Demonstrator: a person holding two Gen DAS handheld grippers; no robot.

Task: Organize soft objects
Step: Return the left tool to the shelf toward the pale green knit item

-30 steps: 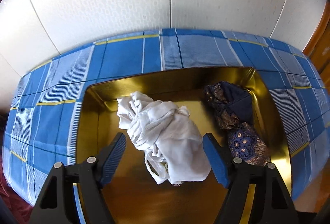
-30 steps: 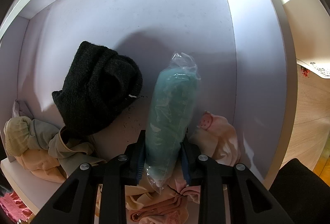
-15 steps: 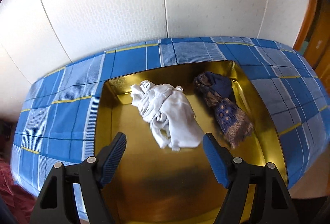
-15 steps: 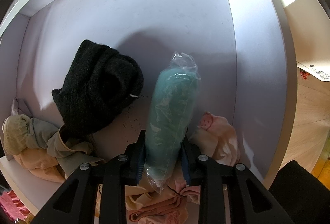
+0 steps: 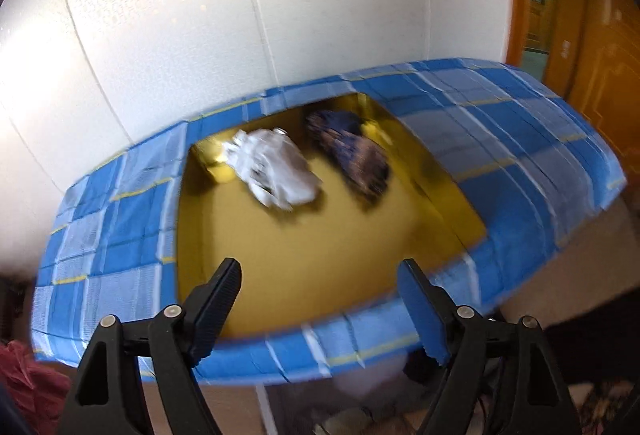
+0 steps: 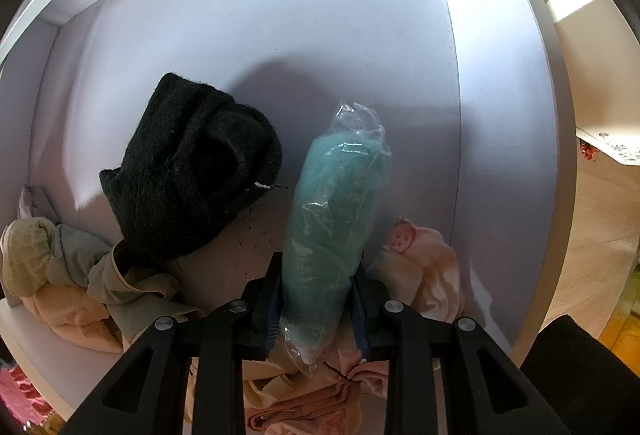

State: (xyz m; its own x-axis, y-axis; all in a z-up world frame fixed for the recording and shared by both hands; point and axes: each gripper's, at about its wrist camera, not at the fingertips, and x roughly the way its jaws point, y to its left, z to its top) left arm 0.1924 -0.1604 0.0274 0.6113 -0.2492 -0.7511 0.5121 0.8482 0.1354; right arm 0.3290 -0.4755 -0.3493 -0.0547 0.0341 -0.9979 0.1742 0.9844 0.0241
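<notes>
In the left wrist view a white crumpled cloth (image 5: 276,167) and a dark patterned cloth (image 5: 352,151) lie in a gold tray (image 5: 320,247) on a blue checked cover (image 5: 512,155). My left gripper (image 5: 320,295) is open and empty, well back from the cloths above the tray's near edge. In the right wrist view my right gripper (image 6: 316,303) is shut on a teal bundle in clear plastic (image 6: 336,219), held upright inside a white shelf compartment (image 6: 280,35).
In the compartment a black knit item (image 6: 192,167) lies left of the bundle. Beige and green cloths (image 6: 60,267) lie at the far left, a pink cloth with a face (image 6: 420,263) at the right, peach cloth (image 6: 304,403) below. A wooden door (image 5: 592,35) stands right of the tray.
My left gripper has pulled back and up from the tray, so the cloths look smaller and farther away. The right gripper and its bundle have barely moved.
</notes>
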